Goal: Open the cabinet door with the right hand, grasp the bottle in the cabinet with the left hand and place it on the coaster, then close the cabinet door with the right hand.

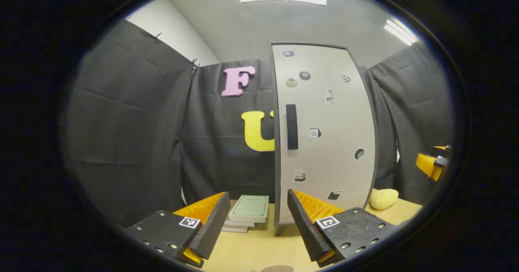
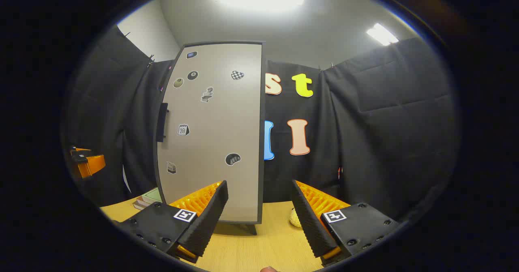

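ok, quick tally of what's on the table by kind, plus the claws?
Cabinet, door shut: 1
Stack of books: 1
Yellow corn-like toy: 1
Coaster, partly seen at the bottom edge: 1
Claws, both open: 2, left claw and right claw
Total: 6

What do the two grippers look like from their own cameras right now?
Left gripper: two wedge-shaped fingers with ribbed inner faces, each on a dark block with screws and a small square black-and-white marker. Right gripper: the same build, marker tags on both blocks. No cables or sleeves visible.
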Motion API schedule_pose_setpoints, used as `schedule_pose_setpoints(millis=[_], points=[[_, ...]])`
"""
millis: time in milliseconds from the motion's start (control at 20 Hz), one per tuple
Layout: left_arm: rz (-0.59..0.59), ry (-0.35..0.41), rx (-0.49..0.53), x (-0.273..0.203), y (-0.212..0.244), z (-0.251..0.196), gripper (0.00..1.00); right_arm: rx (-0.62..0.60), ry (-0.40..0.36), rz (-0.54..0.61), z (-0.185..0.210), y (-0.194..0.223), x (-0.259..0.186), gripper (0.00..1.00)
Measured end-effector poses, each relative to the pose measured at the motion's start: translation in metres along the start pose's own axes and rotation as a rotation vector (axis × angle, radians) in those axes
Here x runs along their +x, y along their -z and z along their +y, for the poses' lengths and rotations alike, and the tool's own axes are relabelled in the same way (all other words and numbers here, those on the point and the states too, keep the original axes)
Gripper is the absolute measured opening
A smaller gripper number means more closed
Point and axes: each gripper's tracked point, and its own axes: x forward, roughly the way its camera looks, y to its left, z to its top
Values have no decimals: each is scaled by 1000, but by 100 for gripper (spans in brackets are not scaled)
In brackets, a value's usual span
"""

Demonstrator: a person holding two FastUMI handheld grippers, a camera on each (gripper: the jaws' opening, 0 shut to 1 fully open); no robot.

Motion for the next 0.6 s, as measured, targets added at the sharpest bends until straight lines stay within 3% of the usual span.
schedule_pose_setpoints(millis=[600], points=[[-23,-27,15,-15,-9,8,88,2,-21,-15,2,-4,-10,98]])
